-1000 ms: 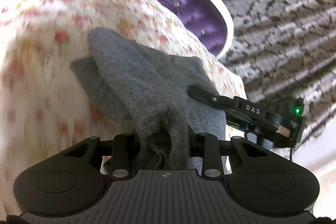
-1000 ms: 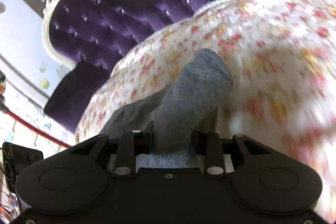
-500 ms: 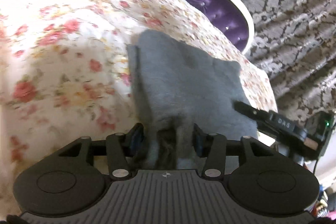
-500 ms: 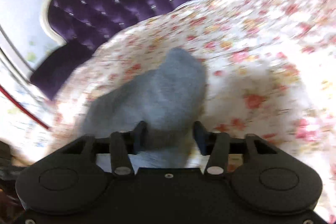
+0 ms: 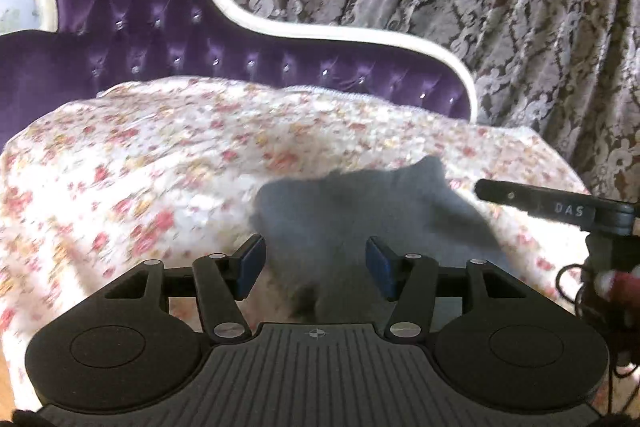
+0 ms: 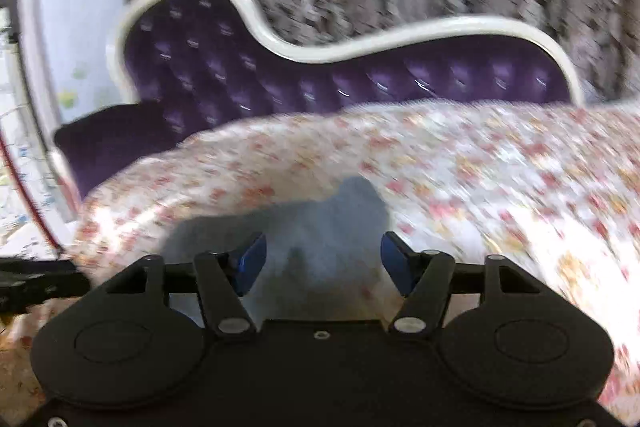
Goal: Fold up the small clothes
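Grey garment (image 5: 360,215) lies on the floral bedspread (image 5: 140,167) before the purple headboard (image 5: 160,39); left hand-held gripper (image 5: 316,263) and right hand-held gripper (image 6: 322,261) both spread, gripping nothing.

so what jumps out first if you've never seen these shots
The purple tufted headboard with its curvy white frame fills the back, against a grey patterned curtain. In front spreads a floral bedspread, and a grey cloth lies on it right ahead of the open left gripper. The right gripper is open too, with the same cloth in front of it.
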Demonstrator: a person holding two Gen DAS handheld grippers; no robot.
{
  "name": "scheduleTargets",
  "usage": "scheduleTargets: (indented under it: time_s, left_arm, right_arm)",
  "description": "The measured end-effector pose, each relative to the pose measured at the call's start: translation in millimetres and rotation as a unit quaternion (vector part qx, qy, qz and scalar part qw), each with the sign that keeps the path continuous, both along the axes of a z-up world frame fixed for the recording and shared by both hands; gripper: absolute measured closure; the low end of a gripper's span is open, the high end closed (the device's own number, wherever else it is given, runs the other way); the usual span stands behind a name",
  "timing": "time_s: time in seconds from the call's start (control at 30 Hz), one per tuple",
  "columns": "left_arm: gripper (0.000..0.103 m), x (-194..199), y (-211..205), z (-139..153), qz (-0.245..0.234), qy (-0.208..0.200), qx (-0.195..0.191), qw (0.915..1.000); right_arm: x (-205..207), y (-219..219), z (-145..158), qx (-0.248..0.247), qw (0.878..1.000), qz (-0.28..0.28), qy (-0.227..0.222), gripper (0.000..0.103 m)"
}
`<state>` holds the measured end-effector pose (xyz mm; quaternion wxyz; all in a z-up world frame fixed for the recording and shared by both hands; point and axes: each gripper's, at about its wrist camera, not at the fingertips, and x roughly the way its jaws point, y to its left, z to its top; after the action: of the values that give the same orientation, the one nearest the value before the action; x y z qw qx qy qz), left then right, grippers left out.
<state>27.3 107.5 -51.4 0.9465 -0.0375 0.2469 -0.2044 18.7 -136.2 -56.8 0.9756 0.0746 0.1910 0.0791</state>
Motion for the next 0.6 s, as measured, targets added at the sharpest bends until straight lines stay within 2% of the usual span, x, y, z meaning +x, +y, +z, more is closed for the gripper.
scheduleTargets:
  time_s: [0.03, 0.1, 0.23, 0.33, 0.47, 0.6]
  left_arm:
    - [0.049, 6, -5, 0, -0.002, 0.003, -0.002, 1.0000]
    - [0.049, 16, -13, -5, -0.004, 0.008, -0.008, 0.9999]
    - [0.049, 33, -29, -22, 0.000, 0.034, 0.008, 0.9994]
    - [0.049, 44, -29, -39, 0.008, 0.073, 0.019, 0.9971]
    - [0.038, 47, -16, -49, 0.017, 0.105, -0.009, 0.9943]
    - [0.036, 42, -11, -42, 0.023, 0.110, -0.017, 0.9935]
  right_arm:
    - [4, 4, 3, 0.000, 1.000, 0.014, -0.002, 0.049]
    - [17, 10, 8, 0.001, 0.999, 0.040, 0.002, 0.053]
    - [47, 19, 1, -0.008, 0.998, 0.064, 0.025, 0.053]
    - [76, 13, -13, -0.011, 0.997, 0.042, 0.067, 0.053]
    - [101, -11, -33, 0.009, 0.993, -0.019, 0.120, 0.053]
    - [91, -29, -31, 0.042, 0.991, -0.047, 0.115, 0.049]
